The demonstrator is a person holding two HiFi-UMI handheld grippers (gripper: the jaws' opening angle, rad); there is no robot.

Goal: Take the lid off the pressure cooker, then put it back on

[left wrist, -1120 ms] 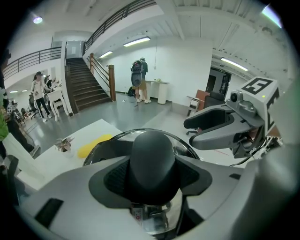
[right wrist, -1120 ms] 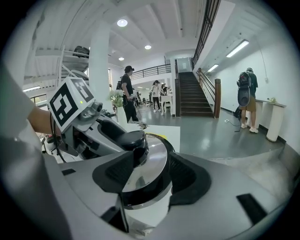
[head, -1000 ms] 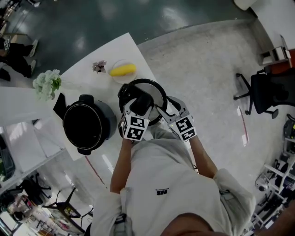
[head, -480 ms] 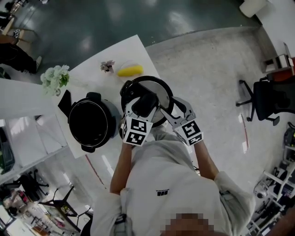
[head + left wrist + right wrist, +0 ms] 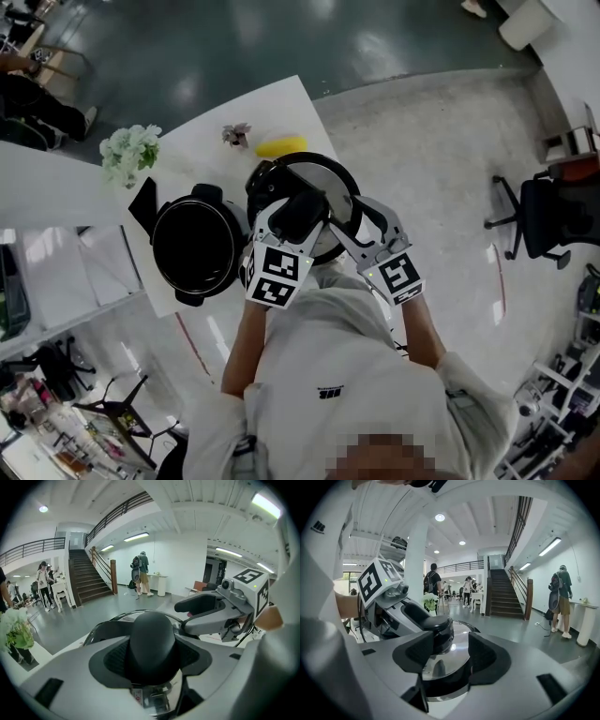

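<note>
I have the left tool [image 5: 152,656] clamped on the lid's [image 5: 321,178] knob [image 5: 152,630], and the right tool [image 5: 450,658] gripping its rim [image 5: 443,686]. Only the head view shows the open cooker [image 5: 199,246] by the tabletop's [image 5: 234,112] near edge.

An open, office-like hall — a staircase [image 5: 89,581], a railed mezzanine [image 5: 117,512], an office chair [image 5: 544,211], a white table [image 5: 192,141].

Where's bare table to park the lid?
Bare: the strip of table behind the pot, between the flowers and the small plant. Crowded: the far corner, with the plant and a yellow thing. What lies under the lid, held by left gripper and right gripper, is hidden.
</note>
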